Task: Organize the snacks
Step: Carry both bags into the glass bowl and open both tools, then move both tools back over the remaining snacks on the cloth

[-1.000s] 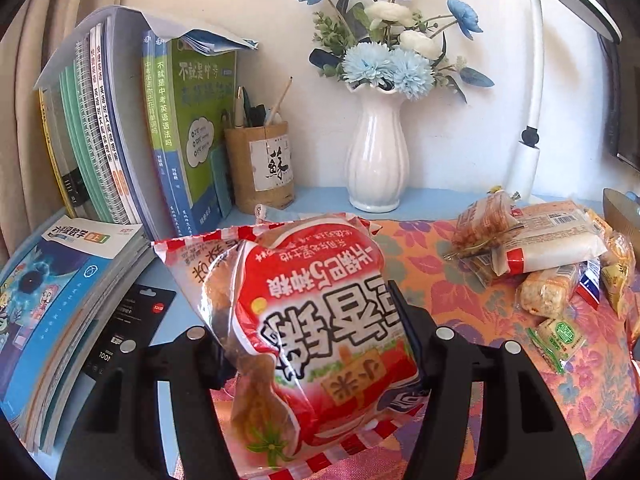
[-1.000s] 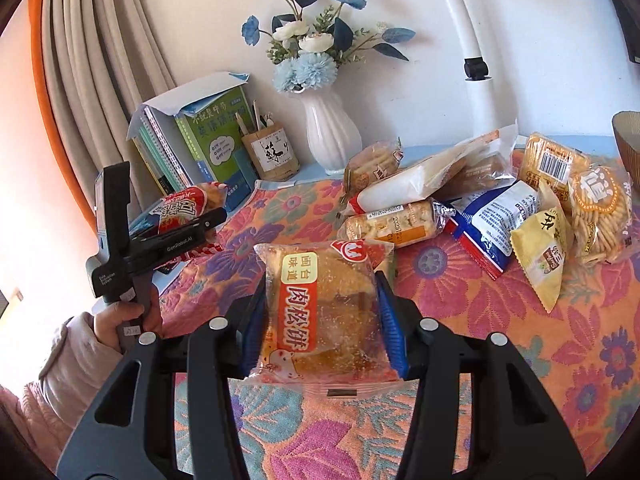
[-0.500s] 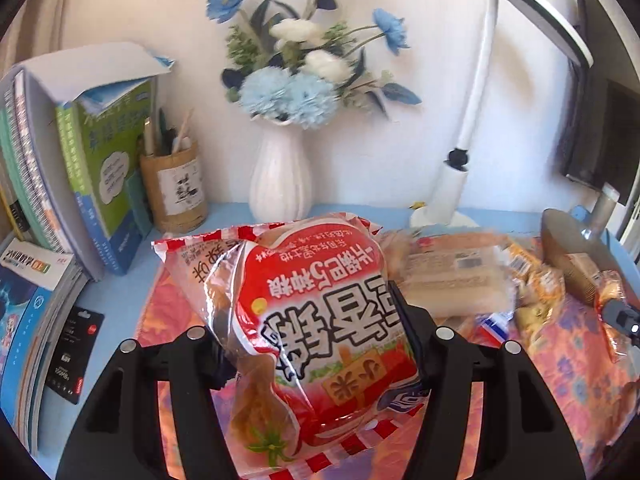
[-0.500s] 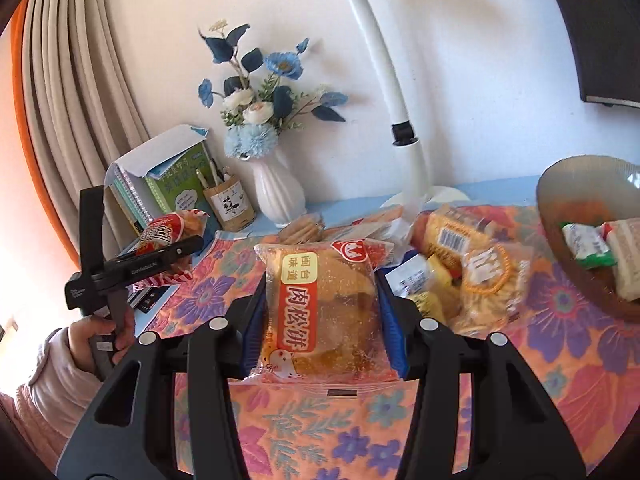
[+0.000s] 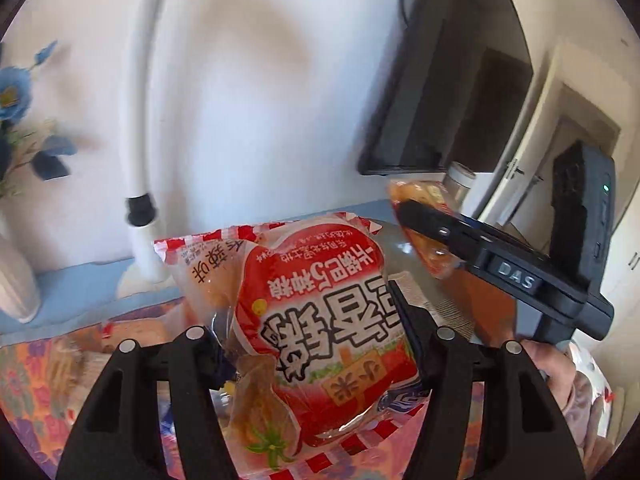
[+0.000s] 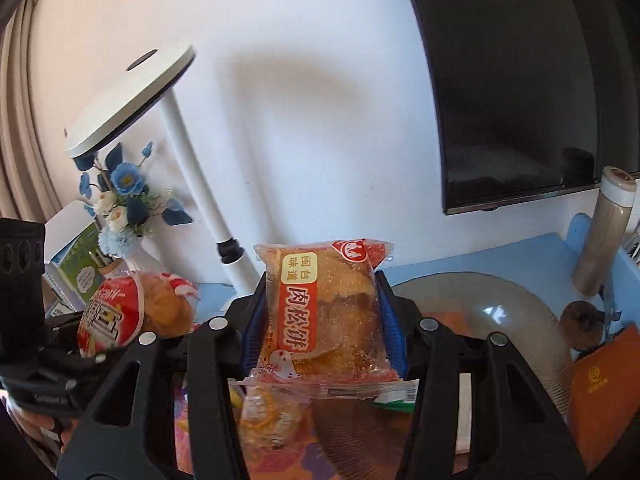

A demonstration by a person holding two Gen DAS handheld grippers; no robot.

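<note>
My left gripper (image 5: 316, 332) is shut on a red-and-white bread packet (image 5: 320, 320), held up off the table. In the right wrist view that same packet (image 6: 112, 316) shows at the left in the other gripper. My right gripper (image 6: 320, 320) is shut on an orange meat-floss cake packet (image 6: 324, 312), lifted above a wide smoky glass bowl (image 6: 500, 304). In the left wrist view the right gripper's finger (image 5: 432, 228) and its orange packet (image 5: 416, 194) cross the upper right, with the bowl's rim (image 5: 396, 236) dimly behind my bread packet.
A white desk lamp (image 6: 176, 128), a vase of blue flowers (image 6: 120, 200) and books stand at the back left. A dark monitor (image 6: 520, 100) hangs behind the bowl. A tall bottle (image 6: 604, 232) and an orange box (image 6: 604, 396) sit right of it. Flowered cloth (image 5: 36, 380) covers the table.
Both grippers have swung right and risen with their packets. The snack pile, books and vase slid out to the left; the bowl, monitor and bottle have come into view.
</note>
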